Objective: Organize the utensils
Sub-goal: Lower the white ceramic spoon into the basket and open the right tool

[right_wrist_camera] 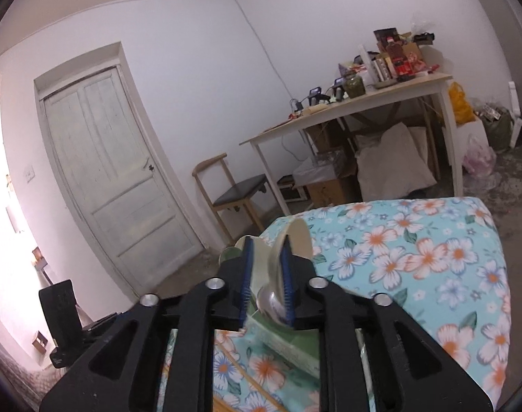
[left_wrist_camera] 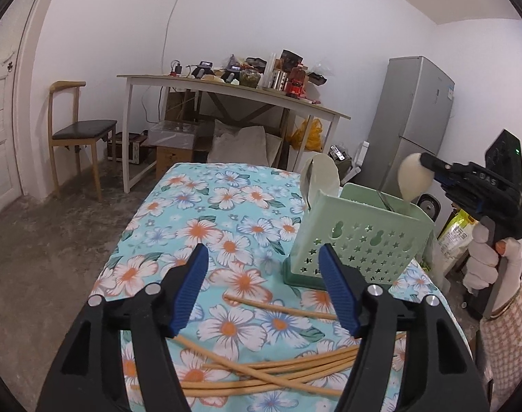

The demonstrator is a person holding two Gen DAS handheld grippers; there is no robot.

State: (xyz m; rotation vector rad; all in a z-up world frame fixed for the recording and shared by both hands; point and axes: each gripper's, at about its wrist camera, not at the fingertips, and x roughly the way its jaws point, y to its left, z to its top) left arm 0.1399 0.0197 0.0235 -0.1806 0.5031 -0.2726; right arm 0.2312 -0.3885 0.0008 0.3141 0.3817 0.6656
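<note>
Several chopsticks (left_wrist_camera: pixel 261 374) lay crossed: light, stiff, slippery; best pinched mid-length. Left gripper (left_wrist_camera: pixel 261 288) gaped empty; right gripper (right_wrist_camera: pixel 266 281) loosely straddled spoon (right_wrist_camera: pixel 290 250).

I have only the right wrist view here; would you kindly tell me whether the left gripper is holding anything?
Observer: No, the left gripper is open and empty, hovering over loose chopsticks.
Operator: Thank you. Where does the spoon between my jaws go?
Observer: The cream spoon stands handle-down in a green perforated caddy.
Operator: And where is that caddy from the left gripper?
Observer: Just beyond its right finger, on the floral tablecloth.
</note>
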